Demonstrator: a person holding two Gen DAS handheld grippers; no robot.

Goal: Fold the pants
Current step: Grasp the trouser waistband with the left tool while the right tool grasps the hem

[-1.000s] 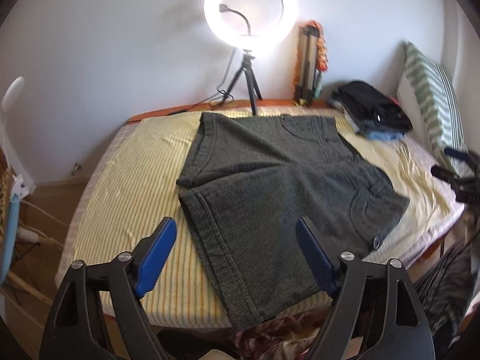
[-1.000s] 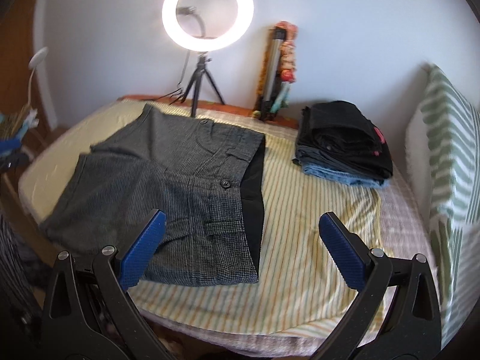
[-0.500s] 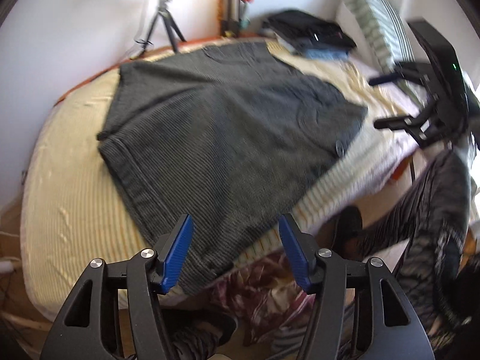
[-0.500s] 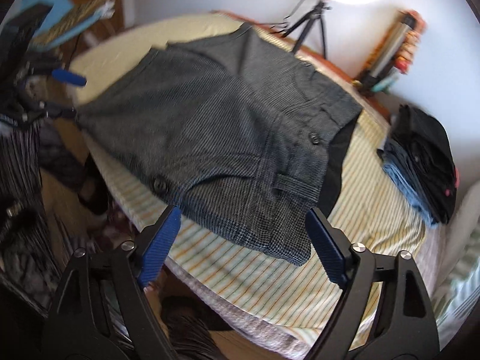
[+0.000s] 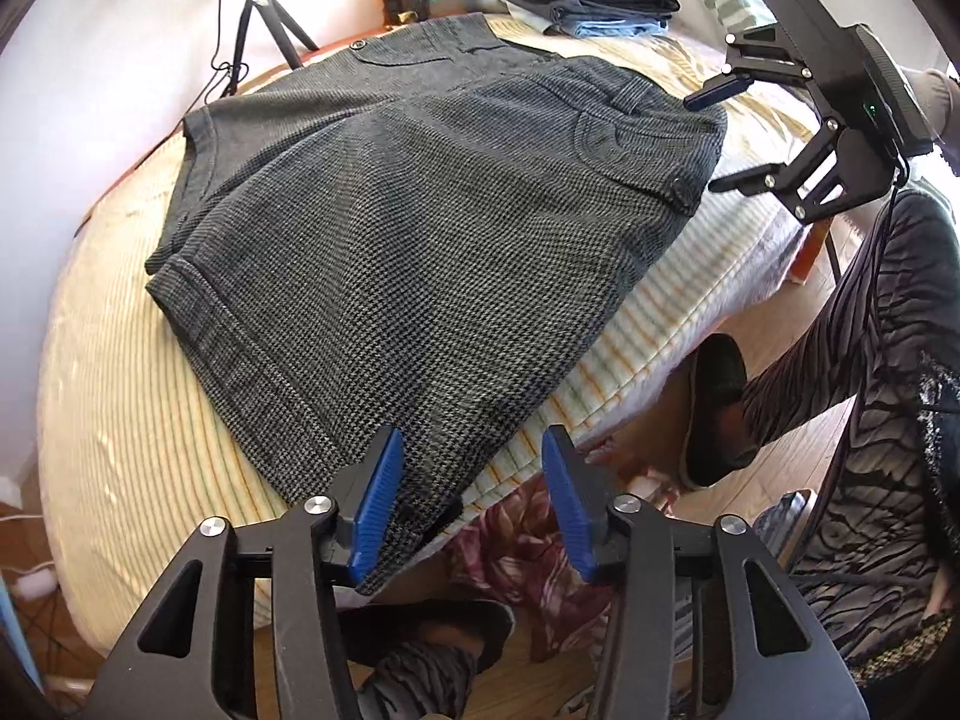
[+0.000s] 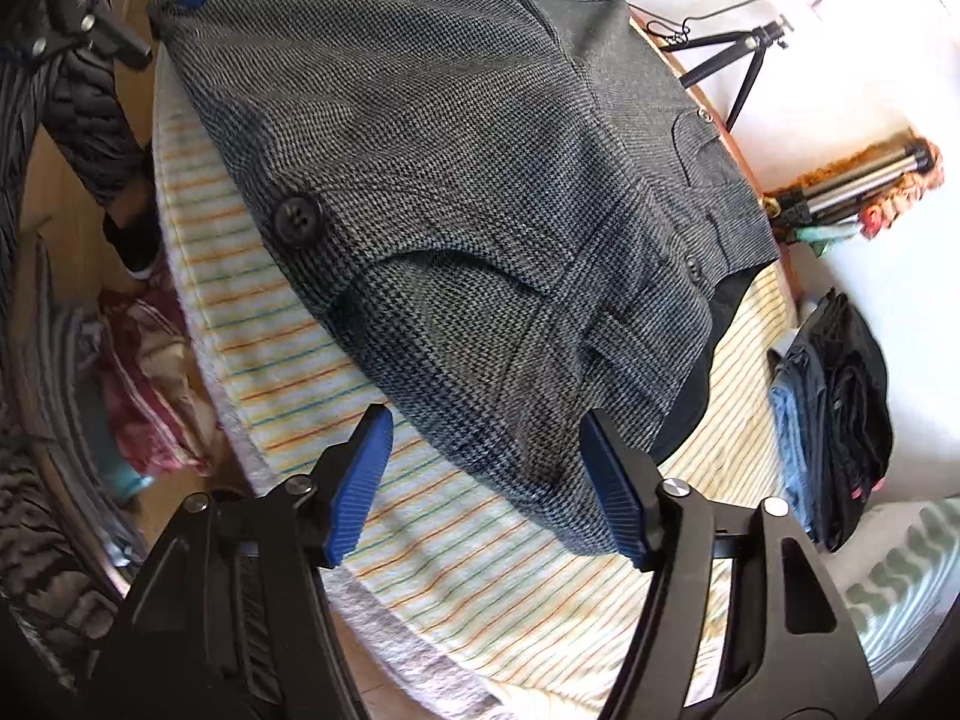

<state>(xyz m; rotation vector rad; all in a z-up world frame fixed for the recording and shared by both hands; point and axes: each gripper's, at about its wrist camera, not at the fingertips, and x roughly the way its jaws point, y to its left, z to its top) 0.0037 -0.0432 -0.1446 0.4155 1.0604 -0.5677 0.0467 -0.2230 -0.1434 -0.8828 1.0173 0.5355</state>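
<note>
Striped bedsheet (image 5: 120, 420) covers the bed; grey houndstooth pants (image 5: 420, 210) lie spread flat on it, one hem corner hanging over the near edge; left gripper (image 5: 468, 504) jaws just been closing, part open, that hem corner between the pads, not pinched; right gripper (image 6: 489, 480) also closing, part open, straddling the waistband corner; folded clothes stack (image 6: 840, 408) beside the pillow.
</note>
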